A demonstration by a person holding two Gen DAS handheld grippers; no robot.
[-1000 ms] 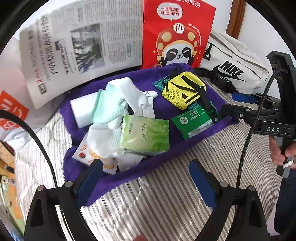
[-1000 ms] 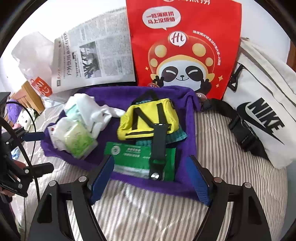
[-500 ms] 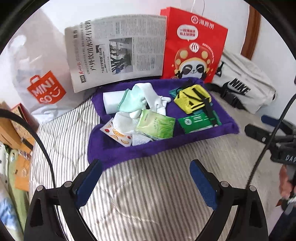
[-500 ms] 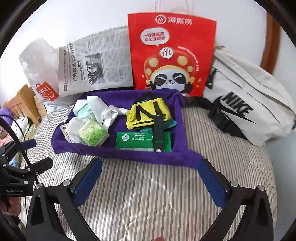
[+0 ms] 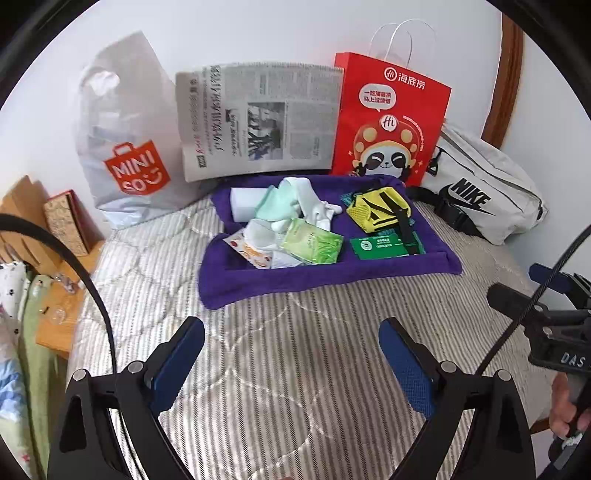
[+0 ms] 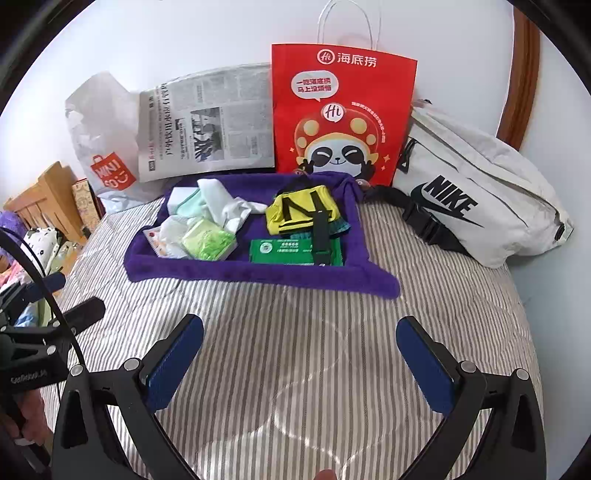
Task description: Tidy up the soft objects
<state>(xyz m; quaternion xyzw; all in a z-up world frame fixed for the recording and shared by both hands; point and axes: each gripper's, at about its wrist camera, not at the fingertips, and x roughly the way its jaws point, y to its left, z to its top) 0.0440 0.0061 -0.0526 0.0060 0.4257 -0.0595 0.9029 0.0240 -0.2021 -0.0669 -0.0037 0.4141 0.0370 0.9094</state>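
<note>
Bed (image 5: 295, 369) with grey-white striped quilted cover fills most of the room in view. White wall (image 5: 258, 33) behind it, plain, daylit, no hard shadows. Curved brown wooden frame (image 5: 506, 81) against the wall at right. Light wooden furniture (image 6: 40, 203) just beside the bed on the left, a patterned box (image 5: 62, 221) standing on it. Crumpled bedding (image 5: 14, 332) lies lower left.

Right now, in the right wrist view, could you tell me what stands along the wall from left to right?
Miniso plastic bag → newspaper → red panda paper bag → white Nike waist bag.
</note>
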